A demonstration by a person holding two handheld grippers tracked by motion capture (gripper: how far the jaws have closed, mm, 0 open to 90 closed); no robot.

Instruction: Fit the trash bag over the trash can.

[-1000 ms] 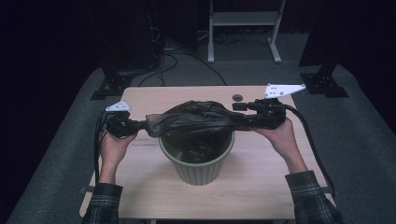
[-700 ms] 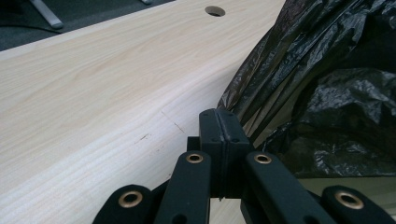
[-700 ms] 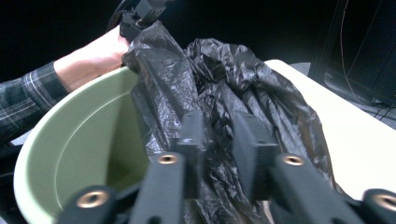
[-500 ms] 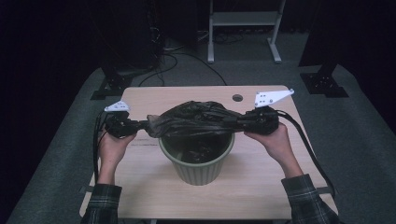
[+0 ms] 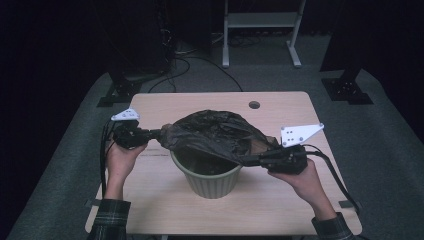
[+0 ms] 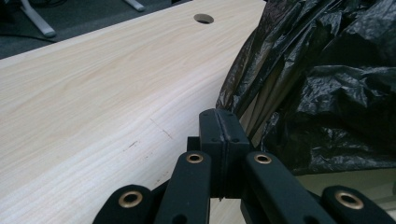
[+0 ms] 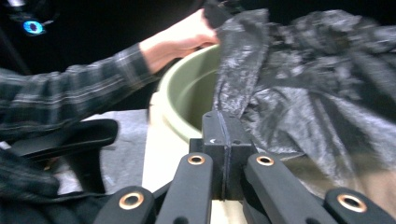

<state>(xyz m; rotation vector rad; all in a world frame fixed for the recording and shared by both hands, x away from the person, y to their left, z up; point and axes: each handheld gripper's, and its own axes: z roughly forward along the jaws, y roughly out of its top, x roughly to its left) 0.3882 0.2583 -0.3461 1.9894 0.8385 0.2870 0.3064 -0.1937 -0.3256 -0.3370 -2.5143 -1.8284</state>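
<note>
A black bin bag (image 5: 215,134) is stretched over the green bin (image 5: 210,177) in the middle of the table (image 5: 280,102). The left gripper (image 5: 155,134) pinches the bag's left edge; the right gripper (image 5: 250,160) has just clamped onto its right edge.

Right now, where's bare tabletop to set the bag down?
Free: the far strip of the table between the cable hole and the back edge, and the near strip in front of the bin. Crowded: the middle, where the black bag spans the bin between left gripper and right gripper.
</note>
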